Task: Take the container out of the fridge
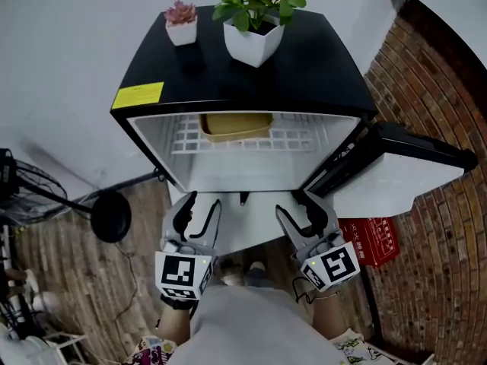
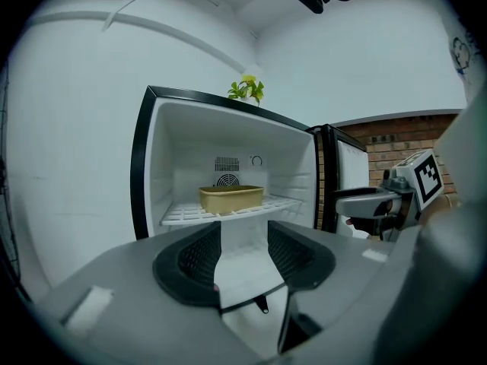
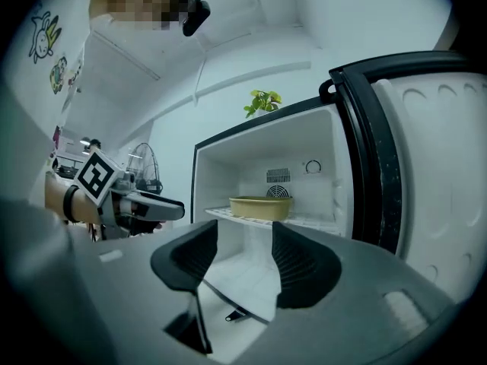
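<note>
Ahead of the left claw [image 1: 204, 198] and right claw [image 1: 298, 196] — both open, empty — the yellow container [image 1: 236, 125] sits on the shelf [image 1: 297, 139] inside the fridge [image 1: 251, 59], door [image 1: 396, 169] already open, so reaching, gripping and lifting out remain.

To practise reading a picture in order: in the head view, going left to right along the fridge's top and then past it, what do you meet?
Yellow label → small pink plant → large potted plant → open fridge door.

- Yellow label [image 1: 138, 95] on the fridge [image 1: 319, 59] top: I cannot read its print.
- Red box [image 1: 373, 240] beside the fridge: white lettering, too blurred for me.
</note>
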The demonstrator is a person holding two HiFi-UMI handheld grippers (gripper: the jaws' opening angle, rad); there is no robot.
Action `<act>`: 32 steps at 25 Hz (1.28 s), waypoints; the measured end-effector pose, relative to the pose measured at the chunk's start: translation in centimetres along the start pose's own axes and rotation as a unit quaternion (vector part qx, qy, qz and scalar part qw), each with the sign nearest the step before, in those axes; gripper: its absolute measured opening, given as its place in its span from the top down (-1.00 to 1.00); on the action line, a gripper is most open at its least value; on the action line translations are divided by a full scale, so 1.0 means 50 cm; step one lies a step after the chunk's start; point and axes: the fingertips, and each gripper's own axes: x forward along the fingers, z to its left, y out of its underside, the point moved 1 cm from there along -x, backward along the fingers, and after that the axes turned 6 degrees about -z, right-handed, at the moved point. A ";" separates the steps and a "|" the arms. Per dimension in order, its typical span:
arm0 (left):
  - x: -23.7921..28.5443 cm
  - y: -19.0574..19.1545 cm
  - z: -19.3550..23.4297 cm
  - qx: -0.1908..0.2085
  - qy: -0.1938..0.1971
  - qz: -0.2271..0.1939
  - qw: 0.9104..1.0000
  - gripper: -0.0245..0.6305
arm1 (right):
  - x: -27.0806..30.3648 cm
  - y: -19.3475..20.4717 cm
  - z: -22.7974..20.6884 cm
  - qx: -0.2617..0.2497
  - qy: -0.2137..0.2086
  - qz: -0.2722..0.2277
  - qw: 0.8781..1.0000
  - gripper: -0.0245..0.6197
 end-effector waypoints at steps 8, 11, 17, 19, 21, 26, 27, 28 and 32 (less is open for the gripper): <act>-0.031 0.004 -0.050 0.000 -0.059 0.003 0.998 0.33 | -0.016 -0.004 -0.014 -0.005 -0.068 -0.006 0.998 0.24; -0.052 0.006 -0.054 -0.001 -0.077 0.003 0.997 0.34 | -0.022 -0.003 -0.007 -0.008 -0.084 -0.006 0.996 0.24; -0.093 0.006 -0.041 0.003 -0.098 -0.005 0.995 0.33 | -0.015 -0.009 0.013 -0.023 -0.101 -0.009 0.995 0.24; -0.102 0.009 -0.034 0.001 -0.101 -0.005 0.995 0.33 | -0.007 -0.013 0.020 -0.029 -0.103 -0.009 0.994 0.23; -0.107 0.009 -0.028 0.000 -0.099 -0.005 0.995 0.33 | 0.003 -0.015 0.028 -0.034 -0.106 -0.008 0.994 0.23; -0.110 -0.001 -0.012 -0.001 -0.092 -0.009 0.996 0.33 | 0.029 -0.020 0.046 -0.042 -0.108 -0.005 0.993 0.23; -0.110 -0.003 -0.007 -0.001 -0.091 -0.010 0.996 0.33 | 0.035 -0.021 0.051 -0.043 -0.109 -0.004 0.993 0.23; -0.110 -0.004 -0.003 0.000 -0.091 -0.011 0.996 0.33 | 0.040 -0.022 0.054 -0.045 -0.111 -0.004 0.993 0.23; -0.104 -0.005 0.008 -0.001 -0.087 -0.015 0.996 0.34 | 0.054 -0.028 0.061 -0.056 -0.112 -0.007 0.992 0.23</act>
